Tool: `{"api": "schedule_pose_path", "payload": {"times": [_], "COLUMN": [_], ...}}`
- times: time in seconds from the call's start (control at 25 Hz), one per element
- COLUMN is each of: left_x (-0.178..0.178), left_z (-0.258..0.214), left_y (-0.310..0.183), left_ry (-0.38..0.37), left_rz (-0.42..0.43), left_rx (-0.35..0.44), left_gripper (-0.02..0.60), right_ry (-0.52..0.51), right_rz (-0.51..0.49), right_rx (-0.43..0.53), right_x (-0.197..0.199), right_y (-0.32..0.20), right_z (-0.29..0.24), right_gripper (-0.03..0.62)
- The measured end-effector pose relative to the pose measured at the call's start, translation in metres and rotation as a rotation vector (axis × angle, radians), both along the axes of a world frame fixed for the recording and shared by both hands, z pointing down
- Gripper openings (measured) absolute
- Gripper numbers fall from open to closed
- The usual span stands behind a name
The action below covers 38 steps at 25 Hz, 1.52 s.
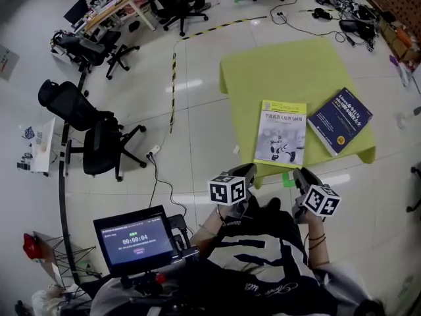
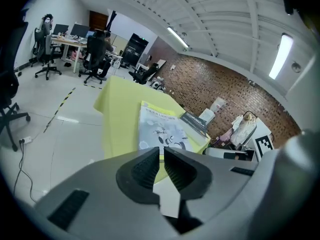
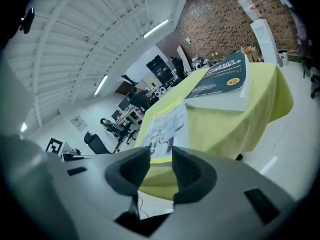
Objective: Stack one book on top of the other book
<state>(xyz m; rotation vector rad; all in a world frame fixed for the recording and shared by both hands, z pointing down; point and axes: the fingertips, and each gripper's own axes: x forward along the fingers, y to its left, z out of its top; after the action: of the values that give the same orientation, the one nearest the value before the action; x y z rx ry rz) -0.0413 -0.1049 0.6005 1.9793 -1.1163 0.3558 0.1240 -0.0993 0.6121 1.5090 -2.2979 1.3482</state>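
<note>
Two books lie side by side on a table under a yellow-green cloth (image 1: 276, 71). Nearer me is a white-and-yellow book (image 1: 281, 133), and to its right a dark blue book (image 1: 340, 120) lies at an angle. My left gripper (image 1: 252, 170) hovers just short of the table's near edge, its jaws shut with nothing in them. My right gripper (image 1: 300, 174) hangs beside it, open and empty. In the left gripper view the gripper (image 2: 162, 151) points at the white book (image 2: 160, 131). In the right gripper view the gripper (image 3: 161, 151) faces the white book (image 3: 167, 126), with the blue book (image 3: 222, 79) behind it.
A screen on a stand (image 1: 135, 240) sits at my lower left. Black office chairs (image 1: 99, 137) stand on the tiled floor to the left. Yellow-black tape (image 1: 173, 78) and a cable run across the floor. Bags and cables lie behind the table.
</note>
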Motion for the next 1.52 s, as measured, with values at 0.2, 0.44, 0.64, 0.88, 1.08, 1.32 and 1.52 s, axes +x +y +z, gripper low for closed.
{"api": "schedule_pose_path", "payload": {"times": [0.2,0.44,0.64,0.88,1.08,1.32,1.52], "left_x": [0.001,0.000,0.006,0.015,0.018,0.018,0.013], "left_z": [0.015,0.051,0.068,0.067,0.072,0.071,0.072], "left_y": [-0.046,-0.090,-0.105,-0.097,-0.085,-0.045,-0.017], "left_ry": [0.027,-0.019,-0.032,-0.043,-0.132,-0.084,-0.038], "left_rz": [0.018,0.100,0.173,0.170,0.185,0.178,0.143], "left_rx": [-0.034,-0.126,-0.171,-0.164,-0.169,-0.213,-0.249], "left_gripper": [0.125,0.178,0.176,0.178,0.178,0.176,0.176], "right_ry": [0.048,0.117,0.140,0.176,0.172,0.132,0.091], "right_rz": [-0.021,0.013,0.058,0.065,0.084,0.084,0.059], "right_rx": [-0.051,-0.124,-0.146,-0.134,-0.135,-0.166,-0.204], "right_x": [-0.001,0.005,0.010,0.006,0.007,0.012,0.008], "right_y": [-0.029,-0.056,-0.066,-0.058,-0.045,-0.009,0.028], "right_z": [0.024,0.048,0.058,0.054,0.052,0.054,0.057], "right_gripper": [0.174,0.183,0.171,0.106,0.091,0.085,0.081]}}
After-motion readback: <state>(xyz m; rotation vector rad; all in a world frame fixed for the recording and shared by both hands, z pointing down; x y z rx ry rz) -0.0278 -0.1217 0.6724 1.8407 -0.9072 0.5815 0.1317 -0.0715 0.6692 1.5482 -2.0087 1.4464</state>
